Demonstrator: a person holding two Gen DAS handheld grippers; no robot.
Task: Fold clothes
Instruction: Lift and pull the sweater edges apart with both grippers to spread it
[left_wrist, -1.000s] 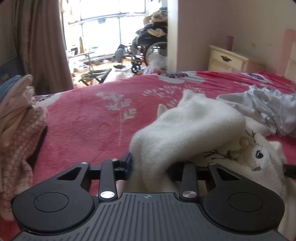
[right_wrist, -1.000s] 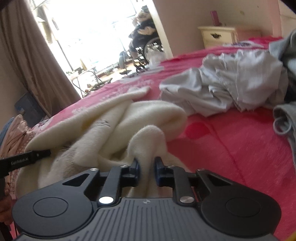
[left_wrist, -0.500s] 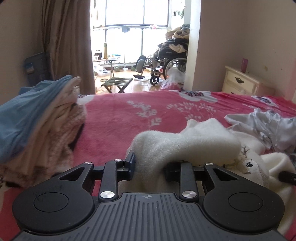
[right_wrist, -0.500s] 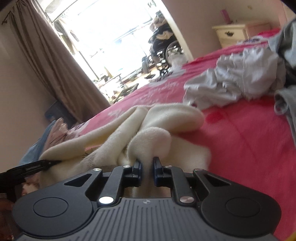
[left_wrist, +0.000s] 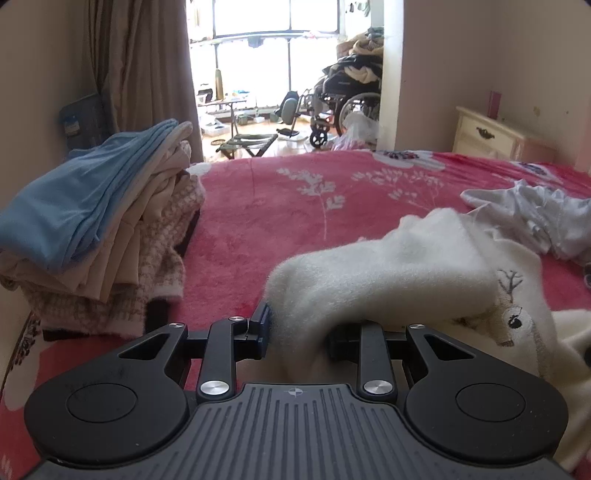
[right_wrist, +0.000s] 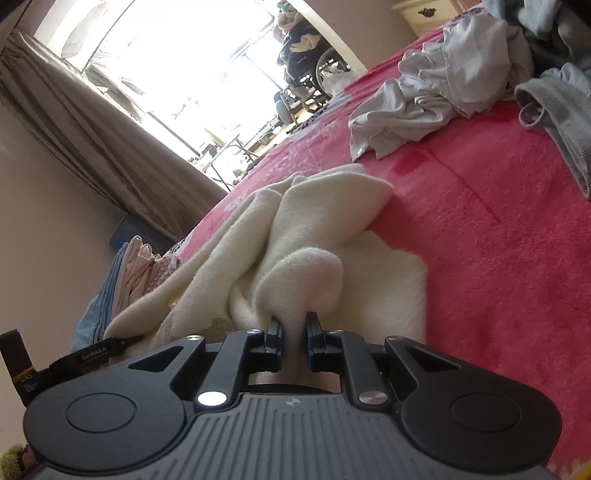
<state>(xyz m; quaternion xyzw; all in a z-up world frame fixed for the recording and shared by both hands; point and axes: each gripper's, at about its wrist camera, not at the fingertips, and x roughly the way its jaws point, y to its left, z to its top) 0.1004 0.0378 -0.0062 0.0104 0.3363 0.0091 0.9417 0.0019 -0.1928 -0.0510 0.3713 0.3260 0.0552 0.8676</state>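
Note:
A fluffy cream sweater (left_wrist: 399, 269) with an embroidered deer lies bunched on the red bedspread (left_wrist: 295, 206). My left gripper (left_wrist: 295, 332) is shut on a thick fold of it at the sweater's left end. In the right wrist view the same cream sweater (right_wrist: 325, 229) trails away from my right gripper (right_wrist: 293, 332), which is shut on a narrow pinch of its fabric. The left gripper's black finger (right_wrist: 96, 349) shows at the lower left of that view, against the sweater's far edge.
A stack of folded clothes (left_wrist: 92, 229), blue on top, sits at the bed's left side. Crumpled white and grey garments (right_wrist: 443, 88) lie further along the bed (right_wrist: 498, 236). A grey knit piece (right_wrist: 561, 110) is at the right. Nightstand (left_wrist: 491, 136) and wheelchair (left_wrist: 347, 107) stand beyond.
Both grippers have carried the sweater leftwards toward the folded stack, which now fills the left wrist view's left side. The right wrist view has rolled, tilting the bed.

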